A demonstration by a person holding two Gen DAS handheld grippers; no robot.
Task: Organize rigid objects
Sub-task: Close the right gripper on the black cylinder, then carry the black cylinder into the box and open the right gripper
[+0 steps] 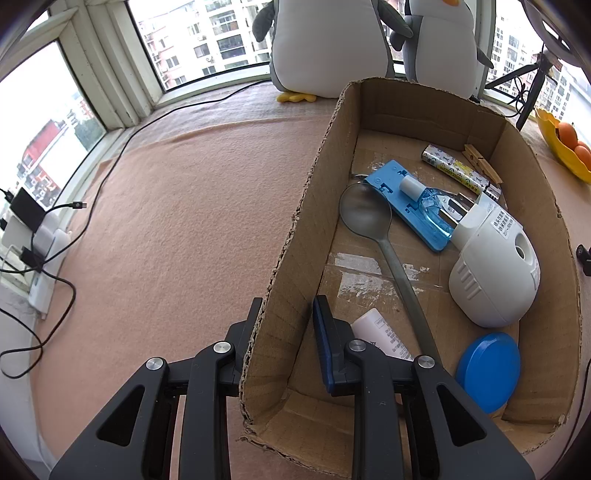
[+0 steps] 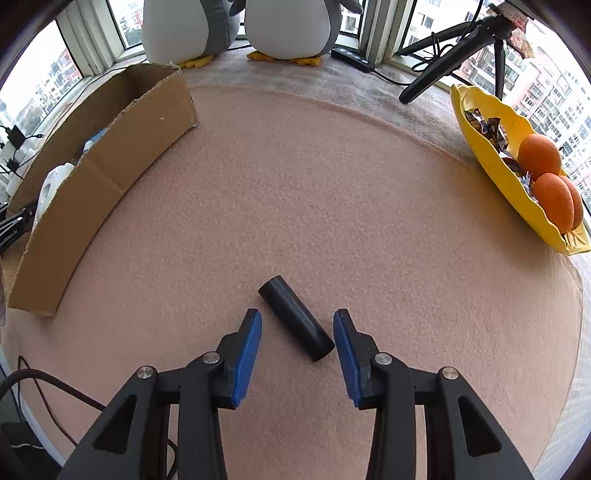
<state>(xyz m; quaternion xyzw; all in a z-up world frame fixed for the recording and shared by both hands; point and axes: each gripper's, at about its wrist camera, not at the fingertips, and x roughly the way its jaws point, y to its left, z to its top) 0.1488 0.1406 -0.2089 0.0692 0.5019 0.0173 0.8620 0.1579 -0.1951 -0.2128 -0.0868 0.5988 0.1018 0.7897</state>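
A black cylinder (image 2: pixel 295 323) lies slantwise on the pink felt mat (image 2: pixel 332 192). My right gripper (image 2: pixel 297 314) is open and points down over it, one blue pad on each side; the right pad is close to the cylinder's near end. My left gripper (image 1: pixel 288 301) is shut on the left wall of the open cardboard box (image 1: pixel 317 192), one finger outside and one inside. In the box lie a metal spoon (image 1: pixel 369 214), a blue plastic plate (image 1: pixel 391 181), a small blue-liquid bottle (image 1: pixel 432 203), a white device (image 1: pixel 495 273), a blue lid (image 1: pixel 487 371) and a white tube (image 1: pixel 380 332). The box (image 2: pixel 110 158) stands left of the cylinder.
Two plush penguins (image 2: pixel 284 26) sit by the window. A yellow dish (image 2: pixel 491 155) with oranges and sweets is at the right, a black tripod (image 2: pixel 450 48) behind it. Cables and a power strip (image 1: pixel 44 266) lie along the left edge. A clothespin (image 1: pixel 484 164) and patterned lighter (image 1: pixel 454 170) lie in the box.
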